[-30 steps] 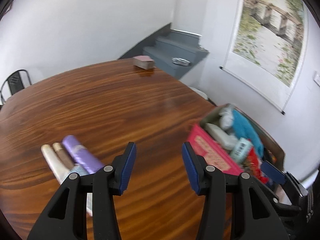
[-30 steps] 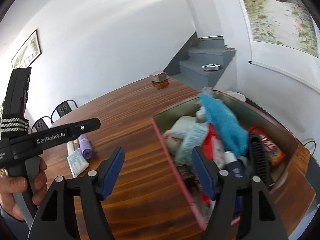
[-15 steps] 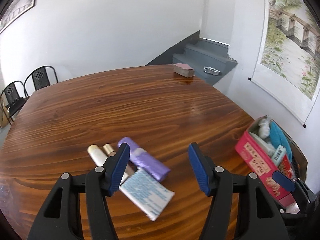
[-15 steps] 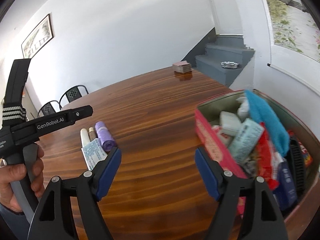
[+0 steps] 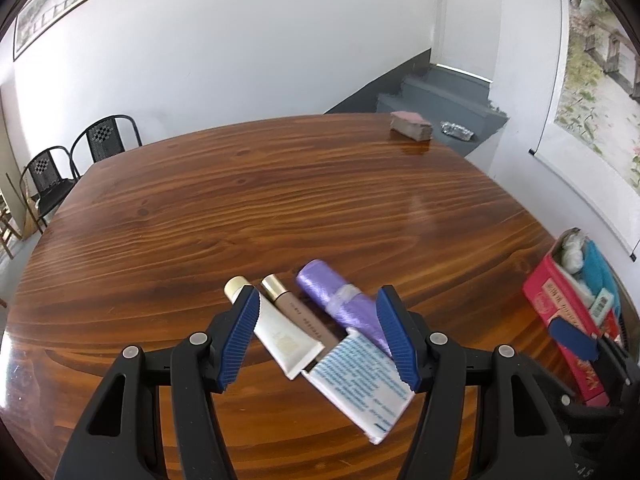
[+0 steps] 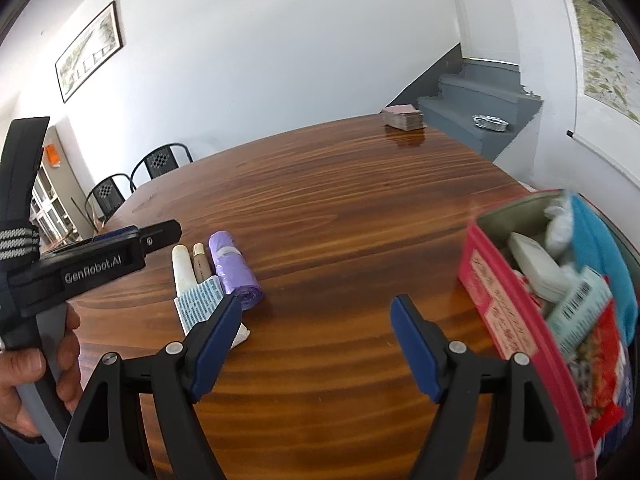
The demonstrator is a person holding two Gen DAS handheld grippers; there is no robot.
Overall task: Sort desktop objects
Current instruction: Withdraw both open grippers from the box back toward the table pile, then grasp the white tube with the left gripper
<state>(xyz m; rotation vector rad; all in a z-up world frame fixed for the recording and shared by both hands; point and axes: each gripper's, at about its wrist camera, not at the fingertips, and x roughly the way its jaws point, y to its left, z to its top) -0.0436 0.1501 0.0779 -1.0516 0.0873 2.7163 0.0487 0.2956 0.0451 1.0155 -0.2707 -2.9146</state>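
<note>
Right now my left gripper point(image 5: 316, 334) is spread wide and empty, jaws hanging above a small cluster near the near edge of the wooden table point(image 5: 280, 200). I read the cluster as things already sorted out and laid side by side, since the three long ones lie parallel. Nearest me is a white packet with blue print point(image 5: 362, 384), lying flat under the gap between the jaws, its far corner overlapping the ends of the others. Beyond it, the cream tube with a gold cap point(image 5: 276, 330) sits just beside the left pad, the slim brown tube point(image 5: 298, 314) touches it in the middle, and the purple roll of bags point(image 5: 340, 300) runs toward the right pad. None of the pads presses on anything.

My right gripper point(image 6: 316, 340) is likewise released and holds nothing, hovering over bare wood between the cluster and the red tin box point(image 6: 504, 304) at the right edge of the table. That box is crammed: a blue cloth, a barcode-labelled packet and red wrappers, so I judge it the source still to be emptied. At the far edge rests a pink-topped stack point(image 5: 411, 126), well apart from everything.
</note>
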